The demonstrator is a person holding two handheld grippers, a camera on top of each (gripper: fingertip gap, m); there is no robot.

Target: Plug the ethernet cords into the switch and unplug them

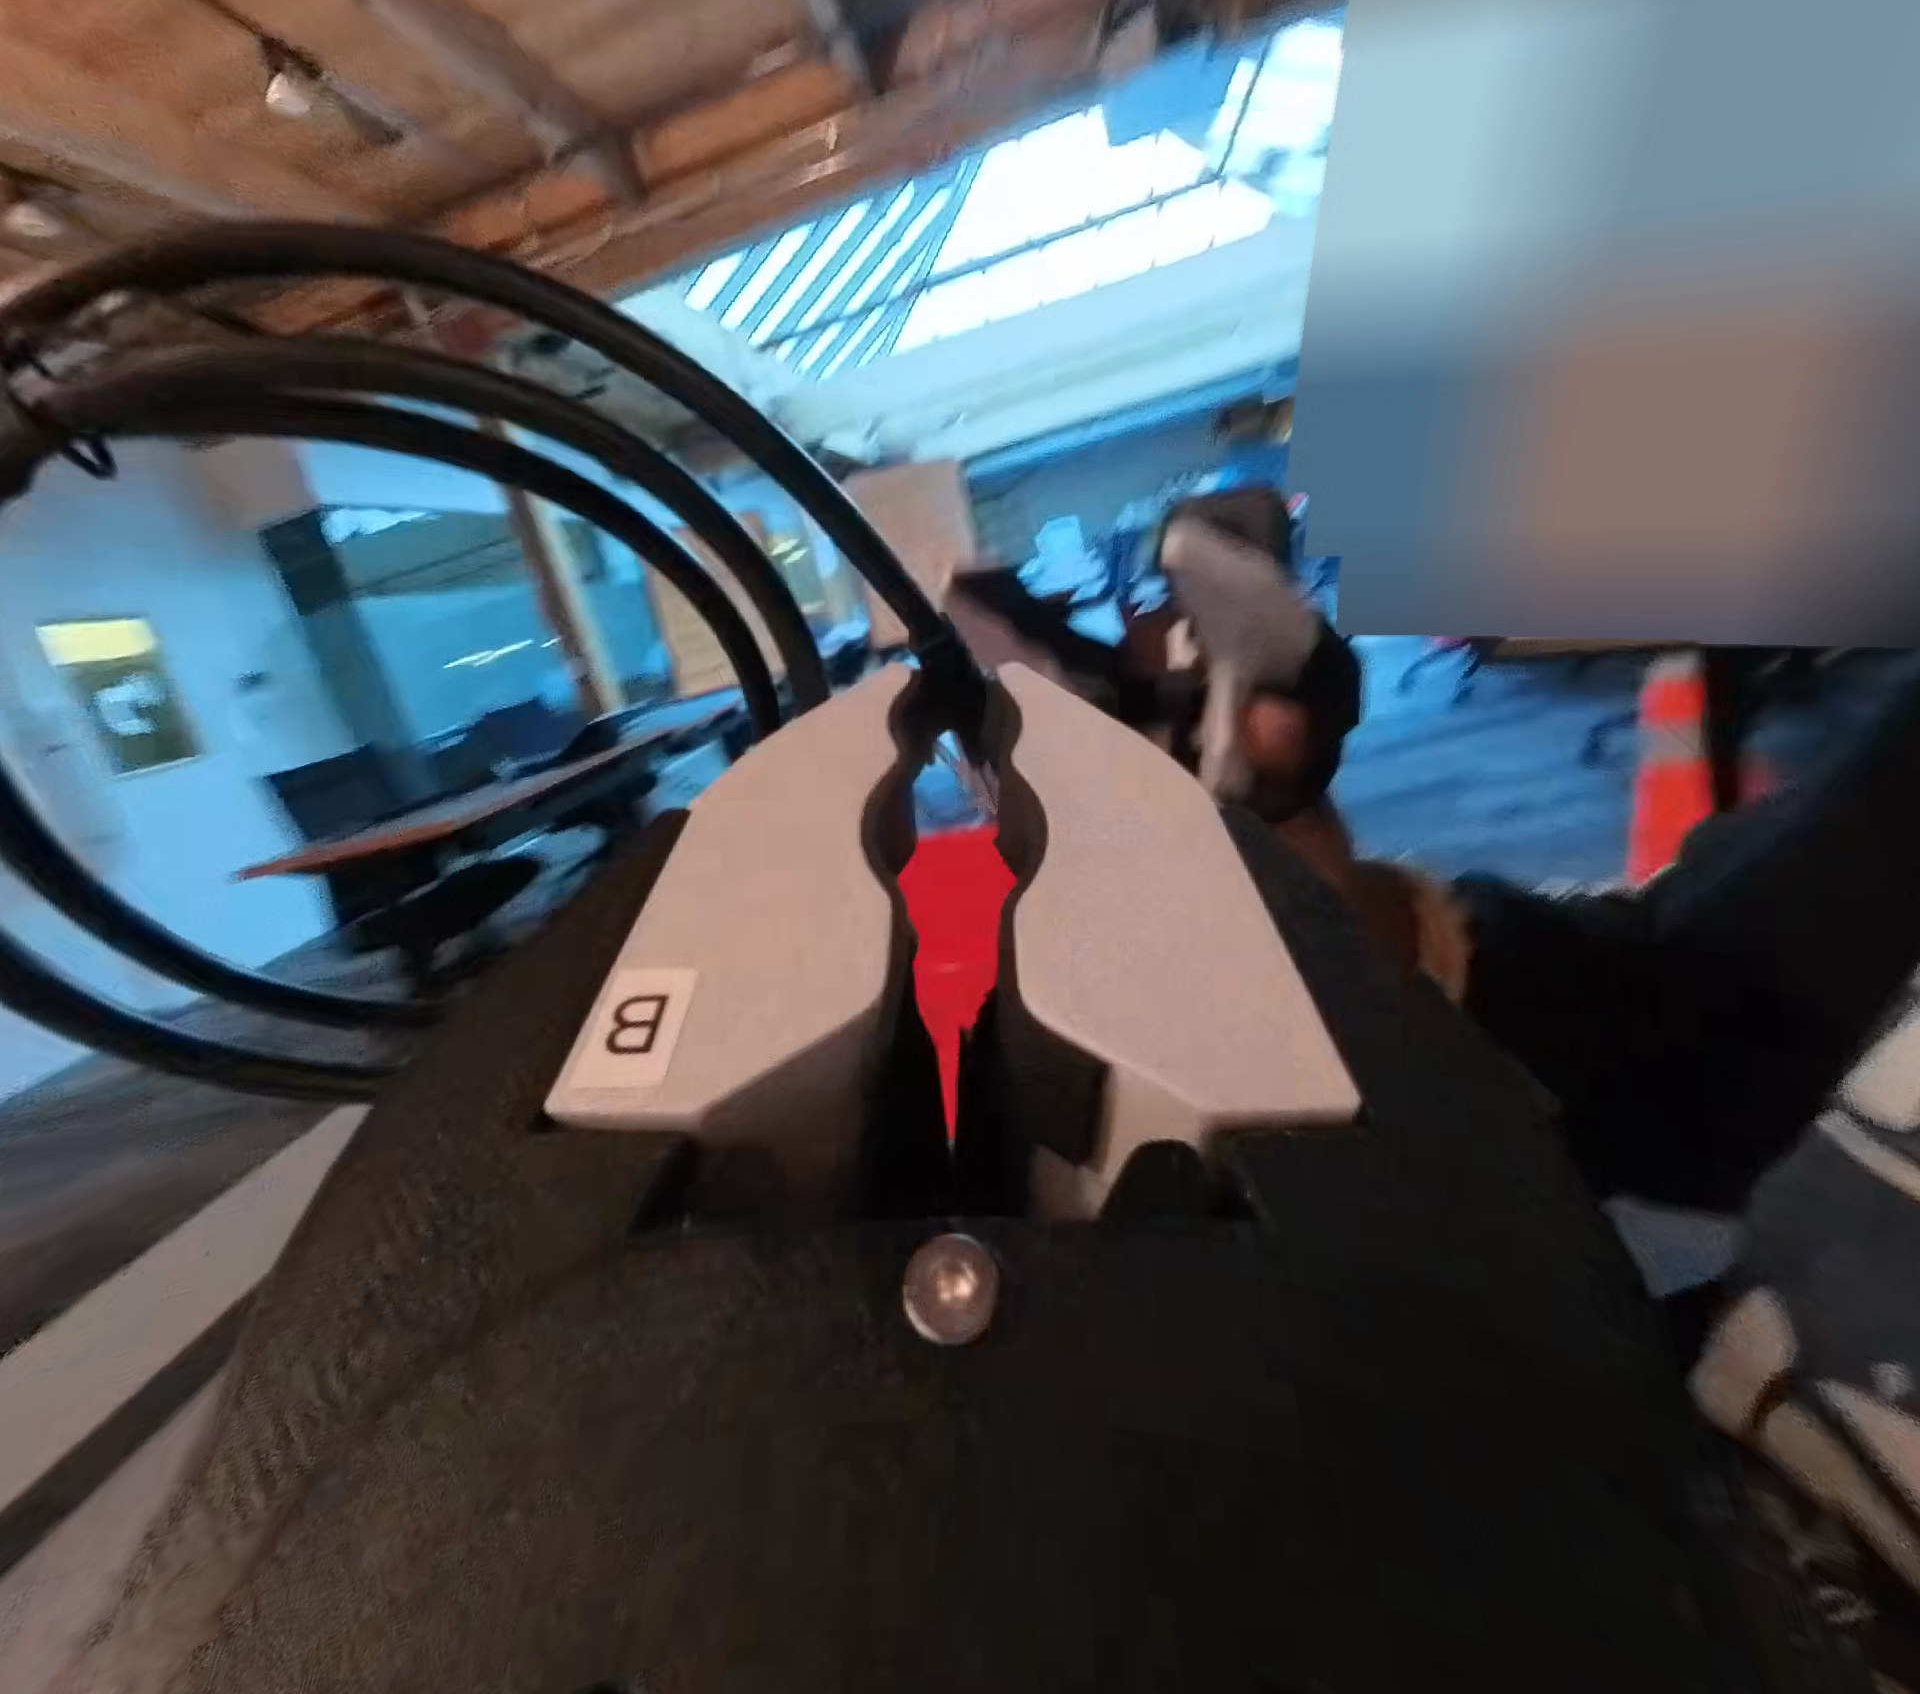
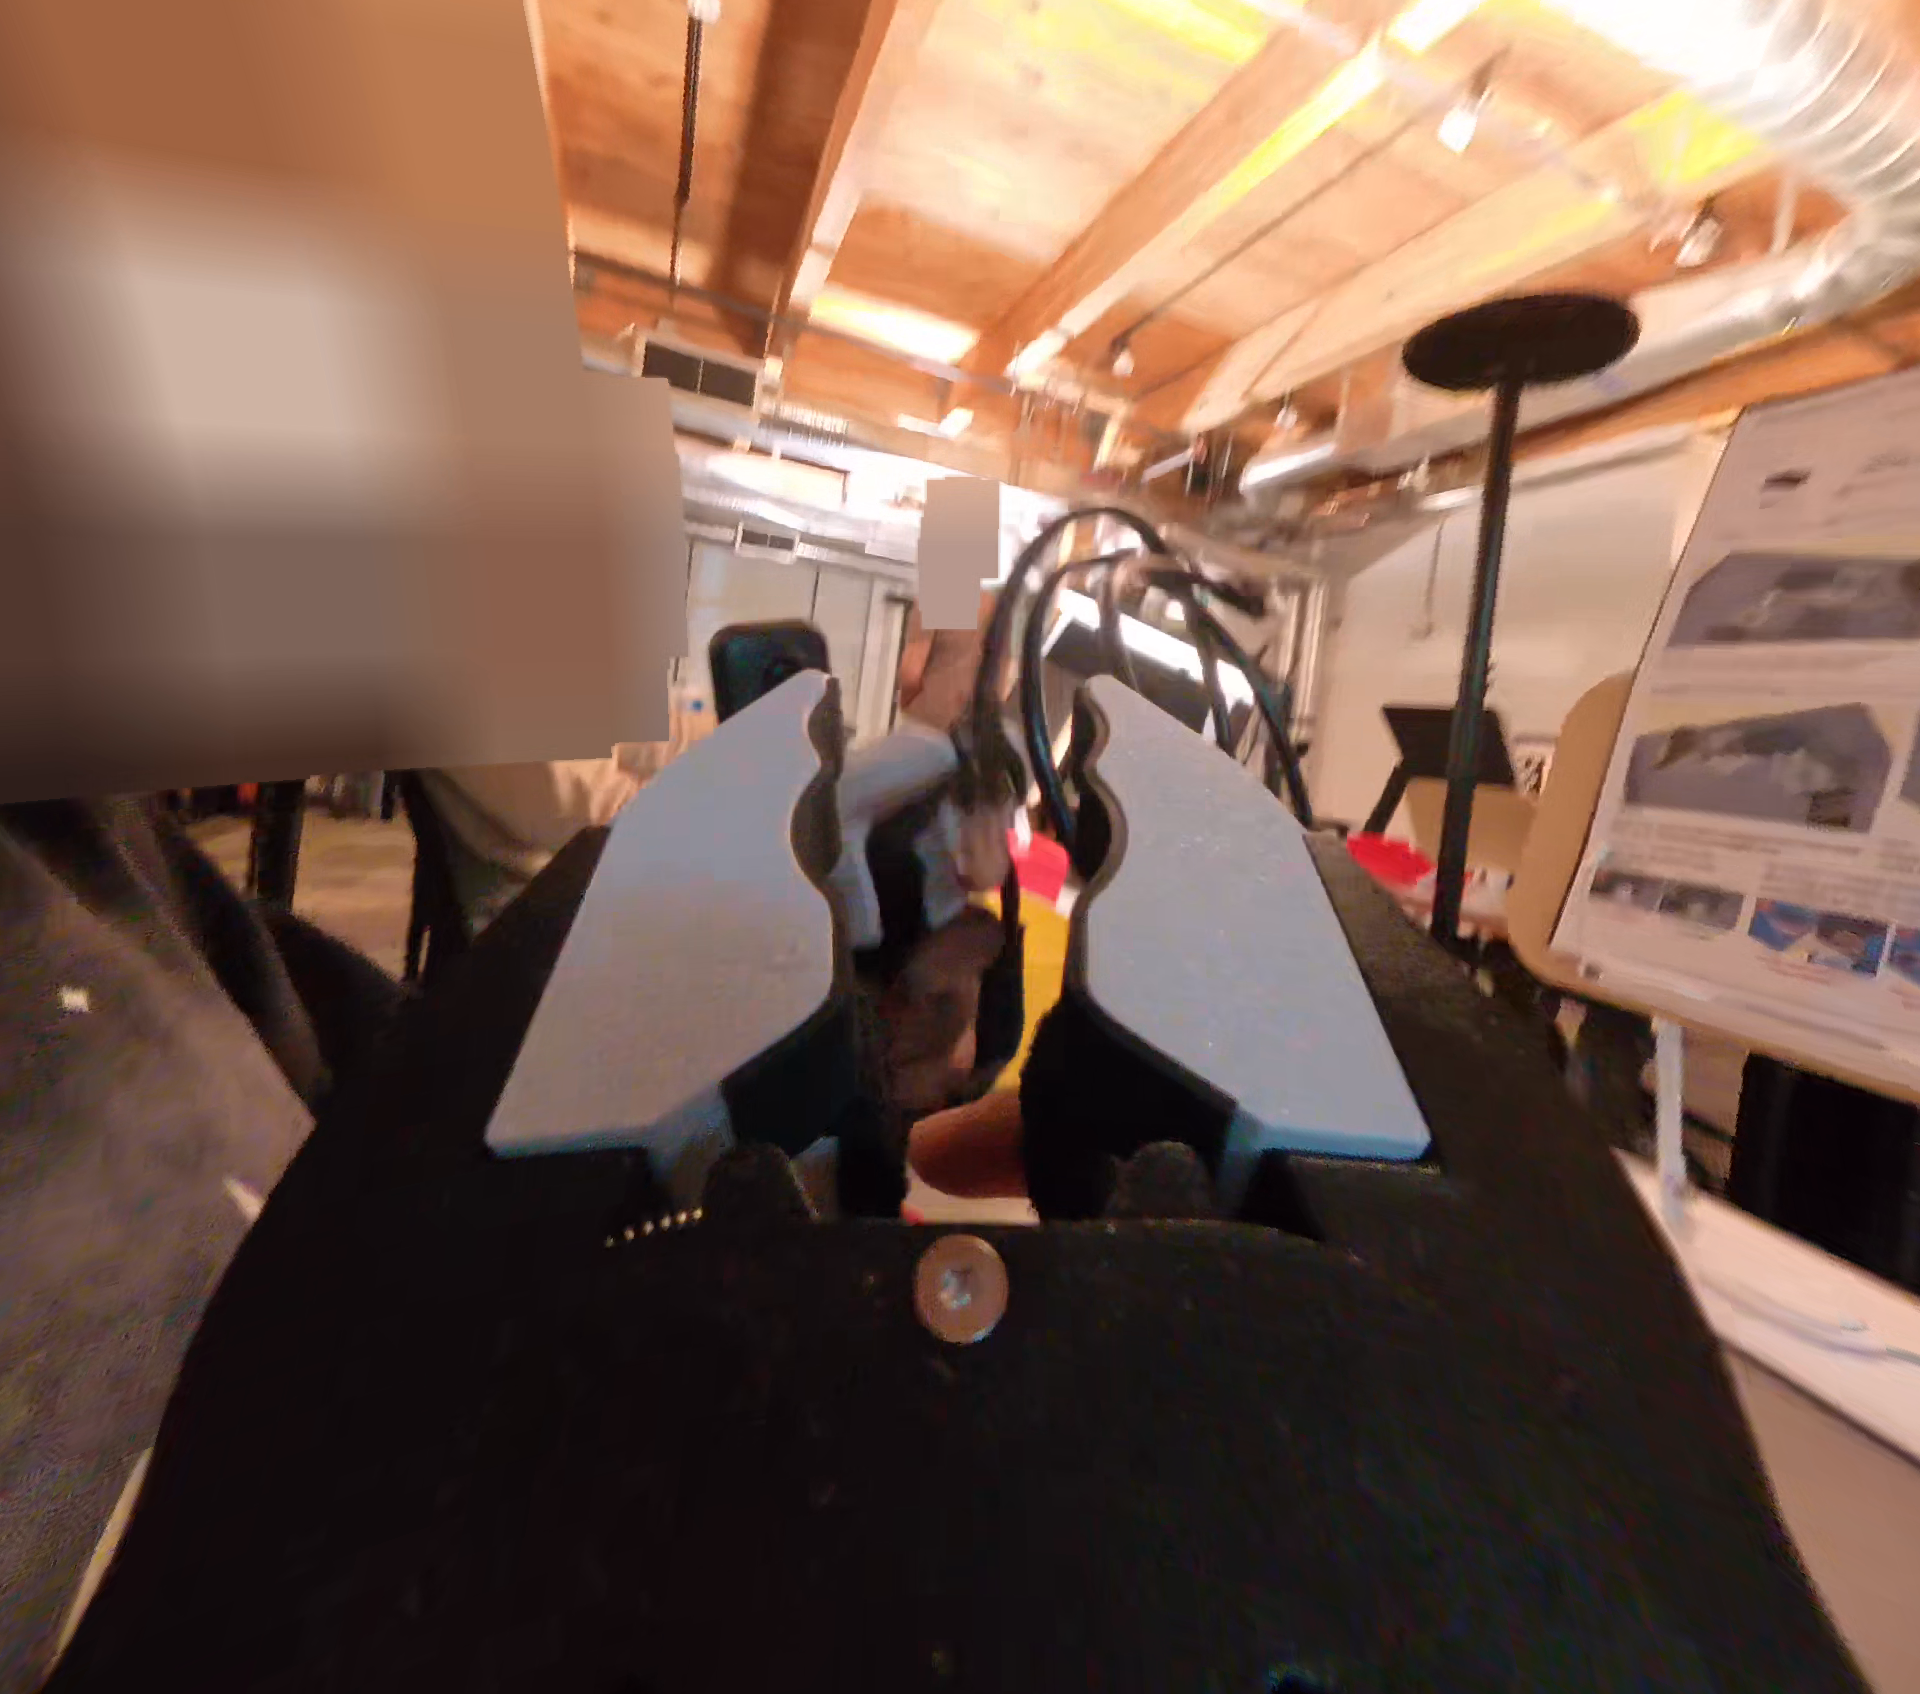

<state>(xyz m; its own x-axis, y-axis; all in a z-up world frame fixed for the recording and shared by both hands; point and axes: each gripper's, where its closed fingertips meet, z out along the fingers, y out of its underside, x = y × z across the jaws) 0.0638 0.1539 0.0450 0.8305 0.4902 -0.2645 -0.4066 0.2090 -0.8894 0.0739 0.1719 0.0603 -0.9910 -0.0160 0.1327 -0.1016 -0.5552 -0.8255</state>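
The left claw (image 1: 951, 688) is pinched on a black cord (image 1: 665, 397) right at its plug end, the grey fingers (image 1: 790, 896) nearly meeting at the tips with the cord's boot caught between them. From there the cord arcs up and round to the left in several loops that hang in the air, so the bundle is carried rather than resting on the table. The right claw (image 2: 956, 709) stands open and empty, its fingers (image 2: 707, 906) well apart; through the gap the left claw and the cord loops (image 2: 1049, 605) show farther off, well apart from it. Both views tilt up toward the wooden ceiling (image 2: 935, 86), and the switch is not in sight in either, so I cannot tell where it lies. The cord looks light and springy: the coils will likely tug and twist the plug as it moves. The plug is small, rigid, and its latch tab probably fragile, so the best hold is on the plug body or boot, square to the port, not on the slack cable behind.
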